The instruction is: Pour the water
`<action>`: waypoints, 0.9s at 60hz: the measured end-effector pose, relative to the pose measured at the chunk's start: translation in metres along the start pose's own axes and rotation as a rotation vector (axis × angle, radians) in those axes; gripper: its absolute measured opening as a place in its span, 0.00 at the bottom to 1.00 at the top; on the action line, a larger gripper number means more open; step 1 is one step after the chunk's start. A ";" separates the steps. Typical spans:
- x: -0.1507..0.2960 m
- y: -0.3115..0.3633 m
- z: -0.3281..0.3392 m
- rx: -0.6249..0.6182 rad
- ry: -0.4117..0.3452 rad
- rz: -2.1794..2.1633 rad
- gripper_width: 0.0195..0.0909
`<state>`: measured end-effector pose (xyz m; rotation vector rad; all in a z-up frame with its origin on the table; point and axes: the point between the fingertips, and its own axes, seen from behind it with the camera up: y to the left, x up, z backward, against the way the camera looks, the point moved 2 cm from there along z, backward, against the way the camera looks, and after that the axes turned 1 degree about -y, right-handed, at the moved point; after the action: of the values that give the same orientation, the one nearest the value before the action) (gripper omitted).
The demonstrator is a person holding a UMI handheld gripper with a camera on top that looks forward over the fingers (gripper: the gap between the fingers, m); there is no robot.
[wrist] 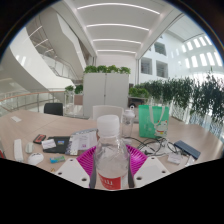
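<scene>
A clear plastic water bottle (111,152) with a white cap and a red label stands upright between my fingers. Both magenta pads (87,160) press against its sides, so my gripper (111,166) is shut on it. The bottle's base is hidden below the fingers. Beyond it and to the right, a translucent green cup (149,122) stands on the pale table (30,122).
Left of the bottle lie a white box (84,138), a dark tablet (56,144), a small red item (39,138) and a white cup (18,150). Black cables (152,148) and a dark phone (187,149) lie to the right. A white planter cabinet (105,92) stands beyond the table.
</scene>
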<state>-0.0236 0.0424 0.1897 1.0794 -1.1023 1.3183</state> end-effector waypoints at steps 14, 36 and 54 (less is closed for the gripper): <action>-0.073 -0.045 -0.015 0.087 0.060 -0.077 0.39; -0.109 -0.055 -0.006 0.127 0.068 -0.095 0.47; -0.118 -0.050 0.066 0.115 0.259 -0.091 0.91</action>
<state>0.0315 -0.0417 0.0858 0.9968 -0.7851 1.4171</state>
